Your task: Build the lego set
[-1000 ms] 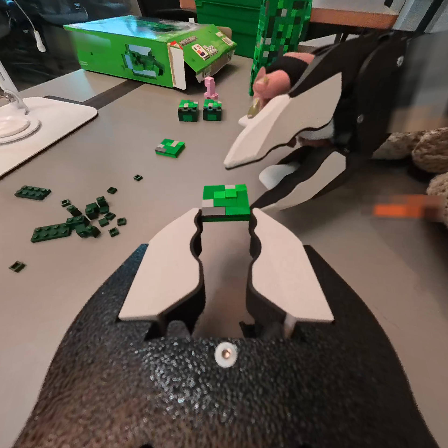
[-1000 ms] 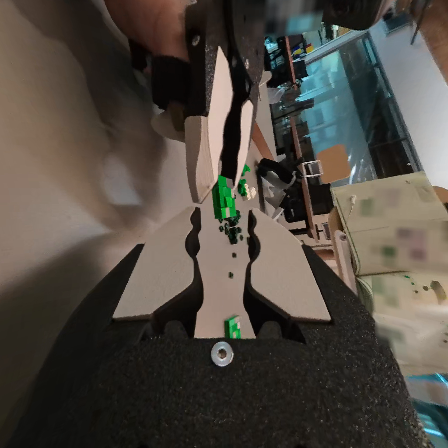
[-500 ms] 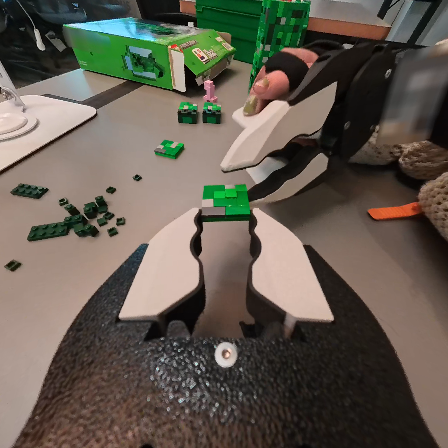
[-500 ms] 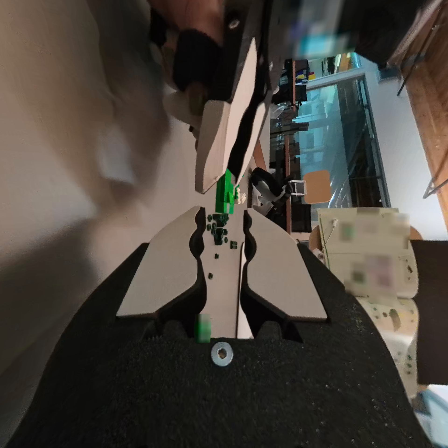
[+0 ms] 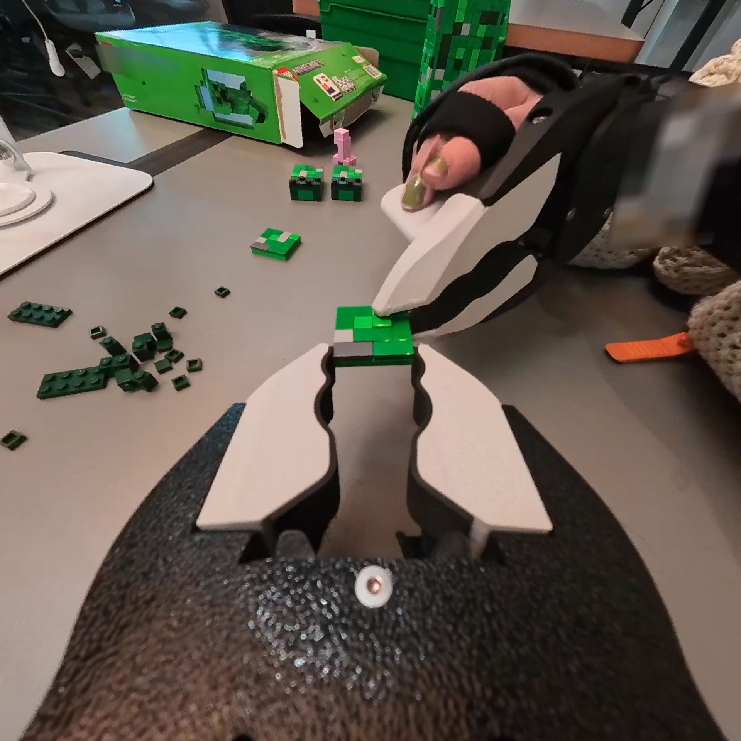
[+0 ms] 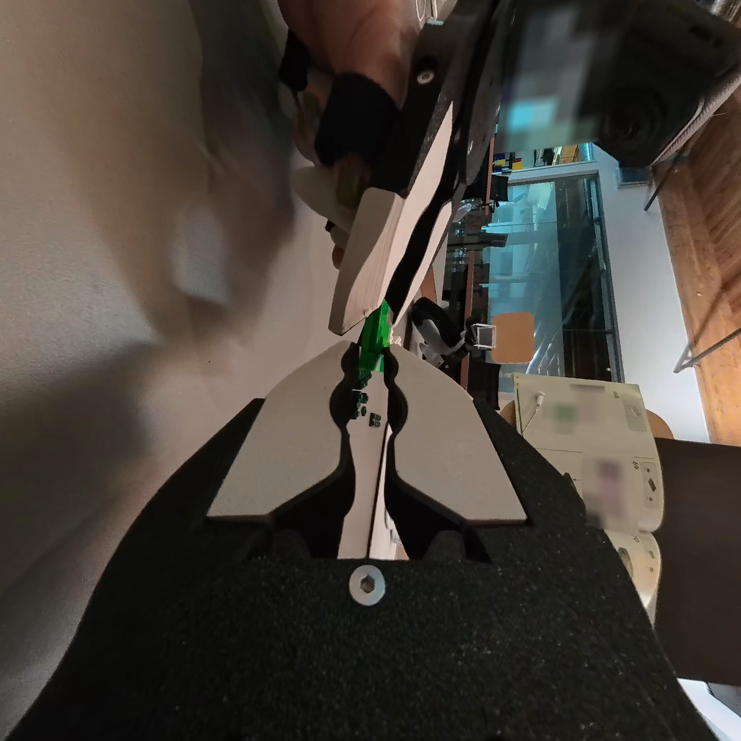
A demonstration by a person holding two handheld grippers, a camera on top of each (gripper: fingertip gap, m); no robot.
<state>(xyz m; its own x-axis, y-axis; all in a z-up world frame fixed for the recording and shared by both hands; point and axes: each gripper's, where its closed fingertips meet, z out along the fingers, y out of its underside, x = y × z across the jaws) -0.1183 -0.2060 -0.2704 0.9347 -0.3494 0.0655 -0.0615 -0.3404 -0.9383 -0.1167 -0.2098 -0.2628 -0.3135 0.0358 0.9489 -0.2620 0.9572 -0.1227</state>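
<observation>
A flat green plate assembly (image 5: 385, 341) with one grey tile is held just above the grey table (image 5: 200, 288). My left gripper (image 5: 373, 355) is shut on its near edge, one fingertip on each side. My right gripper (image 5: 401, 322) comes in from the right, turned on its side. Its upper finger lies on the plate's top at the far right corner, its lower finger underneath. In the right wrist view my right gripper (image 6: 367, 355) is closed narrowly on the green plate (image 6: 375, 333), with the left gripper (image 6: 373, 316) opposite, holding the same plate.
A pile of loose dark green pieces (image 5: 132, 361) lies at the left. A second flat green plate (image 5: 276, 242), two small green cubes (image 5: 306, 184) and a pink figure (image 5: 343, 146) lie farther back. Behind is an open green box (image 5: 224, 80). An orange tool (image 5: 649, 349) lies at the right. Left and right tips are no more than a few centimetres apart. The pink figure (image 5: 343, 146) is about 30 cm from my right fingertips.
My right gripper has come down from above and to the right and has closed on the plate's far right corner. My left gripper has held the plate still.
</observation>
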